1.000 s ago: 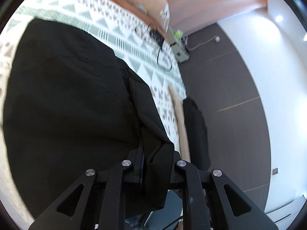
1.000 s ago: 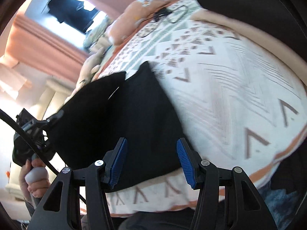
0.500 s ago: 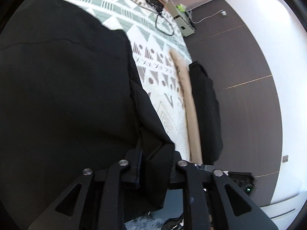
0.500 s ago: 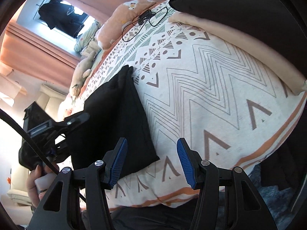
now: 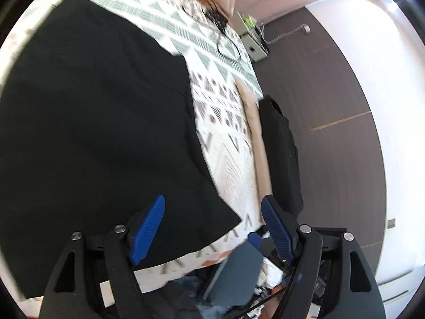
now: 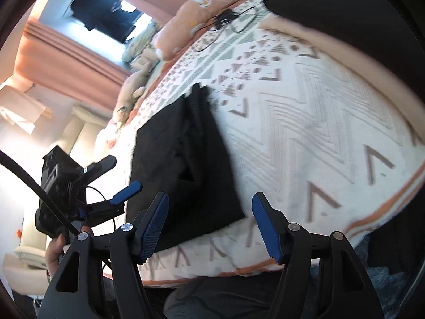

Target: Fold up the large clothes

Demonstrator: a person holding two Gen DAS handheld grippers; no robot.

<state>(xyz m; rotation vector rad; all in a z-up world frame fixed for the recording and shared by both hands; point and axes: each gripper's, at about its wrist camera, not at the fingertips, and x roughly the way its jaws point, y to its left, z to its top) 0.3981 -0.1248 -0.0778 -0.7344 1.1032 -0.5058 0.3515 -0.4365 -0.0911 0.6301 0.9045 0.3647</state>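
Left wrist view: our left gripper [image 5: 212,223] is opening, nothing gripped, above the black garment [image 5: 101,122]; our right gripper [image 6: 209,226] is opening too, empty.

Folded garment [image 5: 101,133] on bedspread [image 5: 231,159] (cable [image 5: 225,45] seemingly behind)

No legible text, label, brand, number or sign in either wrist view; small details too blurred.

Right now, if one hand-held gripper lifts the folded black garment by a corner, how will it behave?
The folded black garment lies flat on the patterned bedspread, so it is likely floppy: layers would sag and unfold. Probably light. Pushing would likely bunch the soft fabric rather than slide it.
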